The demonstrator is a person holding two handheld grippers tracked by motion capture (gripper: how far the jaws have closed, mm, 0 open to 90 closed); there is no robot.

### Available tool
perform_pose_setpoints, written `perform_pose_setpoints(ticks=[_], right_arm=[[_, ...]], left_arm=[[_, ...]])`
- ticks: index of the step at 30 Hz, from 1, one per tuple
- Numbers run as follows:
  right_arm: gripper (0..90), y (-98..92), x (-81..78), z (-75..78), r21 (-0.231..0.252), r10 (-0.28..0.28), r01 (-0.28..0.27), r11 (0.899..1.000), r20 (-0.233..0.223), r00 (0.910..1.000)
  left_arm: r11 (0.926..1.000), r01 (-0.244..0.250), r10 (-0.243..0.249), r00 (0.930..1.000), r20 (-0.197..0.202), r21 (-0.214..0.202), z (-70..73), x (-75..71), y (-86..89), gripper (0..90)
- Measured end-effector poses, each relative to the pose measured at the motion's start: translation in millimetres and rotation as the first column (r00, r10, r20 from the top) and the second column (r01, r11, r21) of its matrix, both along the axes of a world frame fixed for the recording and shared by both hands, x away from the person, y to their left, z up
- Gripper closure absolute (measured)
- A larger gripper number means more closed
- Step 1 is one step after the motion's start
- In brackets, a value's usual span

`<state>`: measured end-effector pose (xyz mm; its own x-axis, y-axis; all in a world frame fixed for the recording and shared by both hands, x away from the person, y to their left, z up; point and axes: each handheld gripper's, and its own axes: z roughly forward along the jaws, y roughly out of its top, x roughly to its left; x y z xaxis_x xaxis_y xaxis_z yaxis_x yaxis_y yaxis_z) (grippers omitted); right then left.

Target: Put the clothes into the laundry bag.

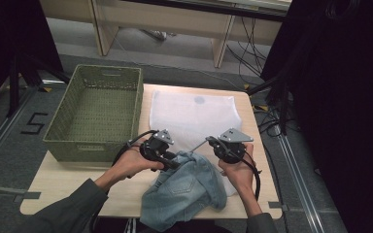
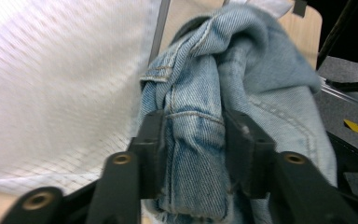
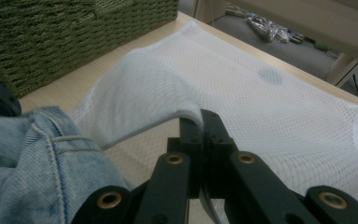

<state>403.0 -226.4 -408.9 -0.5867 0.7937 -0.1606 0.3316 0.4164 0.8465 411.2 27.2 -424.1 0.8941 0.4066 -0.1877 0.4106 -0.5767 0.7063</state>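
Green basket (image 1: 94,114) walls off the table's (image 1: 68,187) left; near-left tabletop lies open for passage

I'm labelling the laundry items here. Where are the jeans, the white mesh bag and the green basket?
jeans (image 2: 200,140), left gripper view, folded seam between the jaws.
white mesh bag (image 3: 279,112), right gripper view, middle of the netting.
green basket (image 1: 94,109), high view, woven floor.

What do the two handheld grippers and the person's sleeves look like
Both the left gripper and the right gripper are black, each topped by a grey three-cornered plate and trailing a black cable. In the gripper views their two black jaws carry brass-coloured rivets. The person's left sleeve is dark grey-green and long; the right sleeve matches.
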Motion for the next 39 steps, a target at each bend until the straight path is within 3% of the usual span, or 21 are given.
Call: perform_pose_setpoints(ticks=[2,4,9,11,12,14,15,17,18,20,22,23,24,25,28,31,34,35,36,37,39], right_arm=[[89.3,1.4,-0.4,-0.6,0.002,-0.003,0.003,1.000,0.006,1.0000],[89.4,3.7,-1.8,0.7,0.007,-0.003,0.004,1.000,-0.010,0.9999],[89.4,10.0,-2.9,4.5,0.001,0.026,-0.026,1.000,0.009,0.9996],[89.4,12.2,-5.1,5.9,0.027,0.017,-0.017,0.999,0.008,0.9998],[89.4,11.7,-5.0,7.0,0.029,0.024,-0.025,0.999,0.007,0.9997],[89.4,12.2,-5.2,7.2,0.025,0.027,-0.027,0.999,0.020,0.9994],[89.4,12.3,-5.6,7.5,0.019,0.031,-0.032,0.999,0.013,0.9994],[89.4,13.3,-6.1,6.4,0.017,0.036,-0.037,0.999,0.016,0.9992],[89.4,13.9,-6.5,5.9,0.015,0.035,-0.036,0.999,0.020,0.9992],[89.4,12.7,-6.8,7.5,0.008,0.049,-0.049,0.999,0.008,0.9988],[89.4,10.8,-6.2,8.0,0.010,0.035,-0.035,0.999,0.029,0.9990],[89.4,9.8,-5.7,8.3,0.013,0.045,-0.046,0.999,0.013,0.9989],[89.3,10.1,-6.6,7.9,0.022,0.028,-0.028,0.999,0.009,0.9996],[89.4,8.7,-6.2,8.5,0.016,0.036,-0.036,0.999,0.001,0.9994],[89.3,9.0,-6.7,8.7,0.019,0.034,-0.034,0.999,-0.001,0.9994],[89.3,10.7,-6.3,7.7,0.019,0.035,-0.035,0.999,0.009,0.9994],[89.3,14.0,-7.2,5.9,0.029,0.030,-0.030,0.999,0.007,0.9995],[89.3,13.6,-7.4,6.5,0.017,0.036,-0.035,0.999,-0.007,0.9993],[89.2,13.6,-6.8,6.0,0.010,0.043,-0.043,0.999,-0.003,0.9991],[89.3,13.7,-7.0,5.5,0.002,0.049,-0.049,0.999,-0.004,0.9988],[89.2,15.3,-7.2,2.7,-0.004,0.047,-0.047,0.999,-0.005,0.9989]], left_arm=[[0.9995,0.020,-0.020,0.9997,-0.014,-0.027,-3.5,-1.3,-9.1,67.1],[0.9992,0.032,-0.032,0.9994,0.014,-0.022,-4.2,-3.8,-19.9,69.5],[0.9962,0.087,-0.086,0.9953,0.045,-0.010,-7.0,-10.1,-45.2,71.1],[0.9969,0.078,-0.078,0.9952,0.059,0.007,-9.9,-9.9,-50.8,71.0],[0.9966,0.071,-0.074,0.9930,0.092,0.042,-12.8,-7.4,-52.5,71.0],[0.9848,0.044,-0.074,0.9815,0.177,0.168,-23.0,-1.3,-54.3,71.1],[0.9859,0.010,-0.037,0.9867,0.159,0.167,-31.1,1.8,-54.5,70.9],[0.9939,-0.014,0.005,0.9965,0.084,0.110,-38.8,10.2,-49.5,69.7],[0.9975,-0.033,0.029,0.9979,0.058,0.063,-38.6,10.4,-48.3,67.6],[0.9991,-0.041,0.040,0.9978,0.052,0.009,-26.6,9.9,-40.8,59.6],[0.9986,-0.052,0.052,0.9962,0.070,-0.011,-13.3,10.3,-34.2,49.7],[0.9986,-0.051,0.052,0.9950,0.085,-0.009,-7.0,11.8,-30.1,47.1],[0.9947,-0.090,0.094,0.9919,0.085,-0.049,-3.5,11.9,-29.7,45.3],[0.9951,-0.093,0.096,0.9902,0.102,-0.034,0.5,15.0,-26.5,43.7],[0.9889,-0.143,0.147,0.9801,0.133,-0.039,3.0,23.7,-25.2,42.0],[0.9853,-0.163,0.169,0.9764,0.135,-0.051,-1.4,32.0,-30.3,40.2],[0.9852,-0.169,0.172,0.9632,0.207,-0.032,-8.9,38.6,-41.2,47.9],[0.9871,-0.157,0.160,0.9608,0.226,-0.032,-11.7,40.5,-43.2,58.5],[0.9872,-0.153,0.159,0.9638,0.214,-0.043,-14.4,42.4,-44.2,68.2],[0.9854,-0.163,0.170,0.9609,0.218,-0.050,-15.8,43.3,-44.2,72.3],[0.9874,-0.156,0.157,0.9515,0.264,-0.024,-13.3,43.4,-39.4,79.7]])
